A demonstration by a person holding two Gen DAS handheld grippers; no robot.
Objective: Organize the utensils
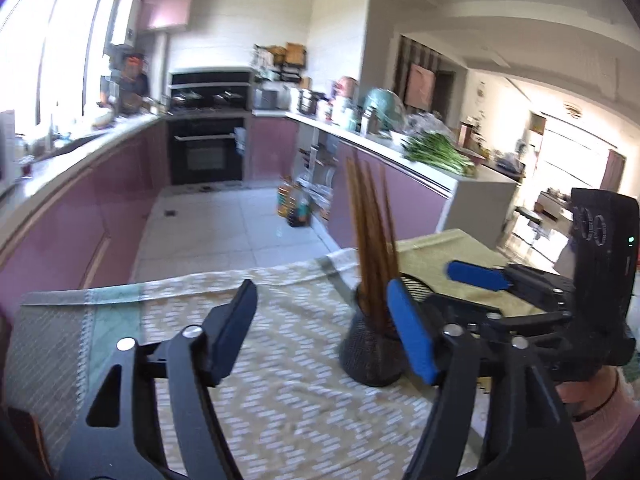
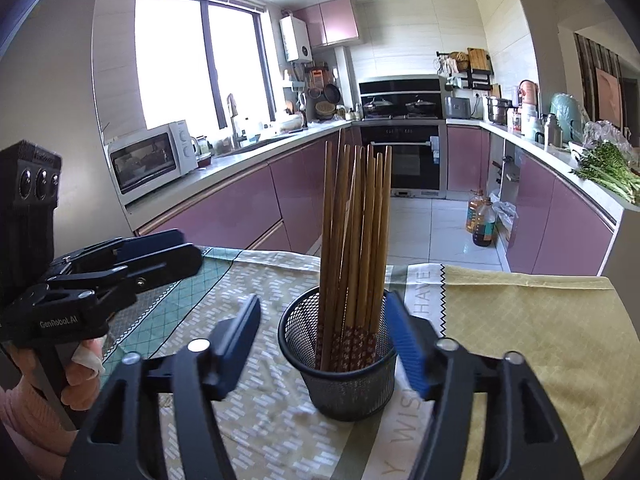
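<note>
Since the chopsticks (image 2: 352,248) already stand upright in the mesh cup (image 2: 340,364) at the near middle of the table (image 2: 540,320), both tools are released. The right gripper (image 2: 328,344) has its jaws spread around the cup without pressing it; the left gripper (image 1: 320,336), just left of the cup, is spread and empty. Back both straight away so no finger tips the cup.

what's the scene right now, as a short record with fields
setting: home kitchen, table under a patterned tablecloth
holder: black mesh cup, upright on the cloth
contents: wooden chopsticks standing in the cup
left tongs: open, empty, beside the cup
right tongs: open, empty, cup between the fingers, no grip
</note>
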